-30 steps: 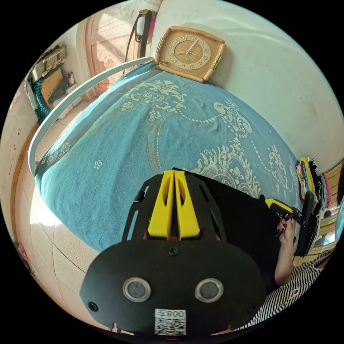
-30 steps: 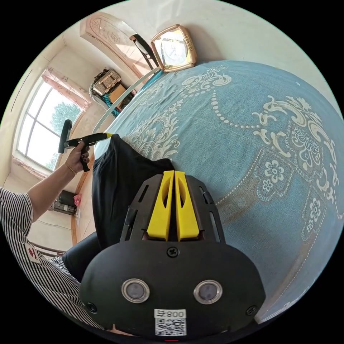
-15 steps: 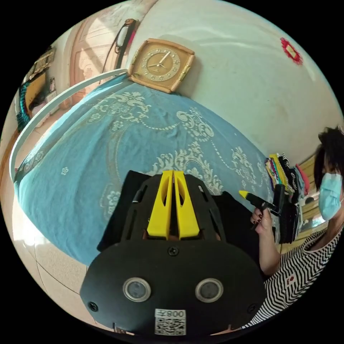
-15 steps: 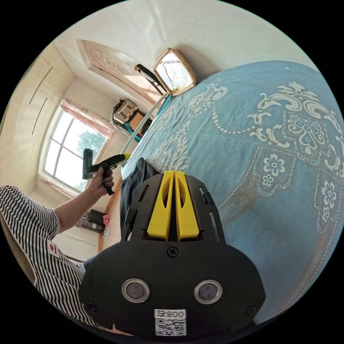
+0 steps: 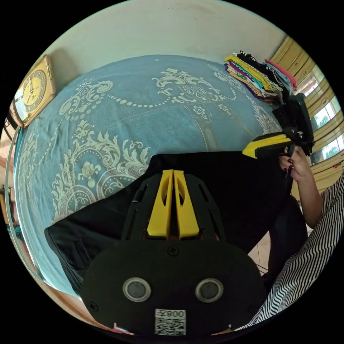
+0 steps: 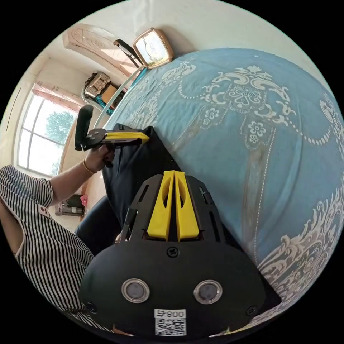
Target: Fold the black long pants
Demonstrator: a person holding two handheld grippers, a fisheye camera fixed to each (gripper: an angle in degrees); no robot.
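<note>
- While the black pants (image 5: 222,186) lie spread along the near edge of the blue bedspread (image 5: 143,118), the left gripper view has its own left gripper (image 5: 173,175) hovering over them, yellow jaws pressed together with no cloth between them.
- To the right in that view, the right gripper (image 5: 251,152) is held in a hand (image 5: 297,168) at the far right end of the pants; its jaws look together, but I cannot tell whether they pinch fabric.
- A stack of folded clothes (image 5: 261,77) sits at the far right of the bed, and a clock (image 5: 34,89) leans against the wall on the left.
- In the right gripper view, the right gripper (image 6: 173,175) has its jaws together above the pants (image 6: 132,168), gripping nothing that I can see.
- The left gripper (image 6: 141,136) there reaches the far end of the pants, jaws together.
- Judging from this, the pants look laid out flat or part-folded; further folds are probably left.
</note>
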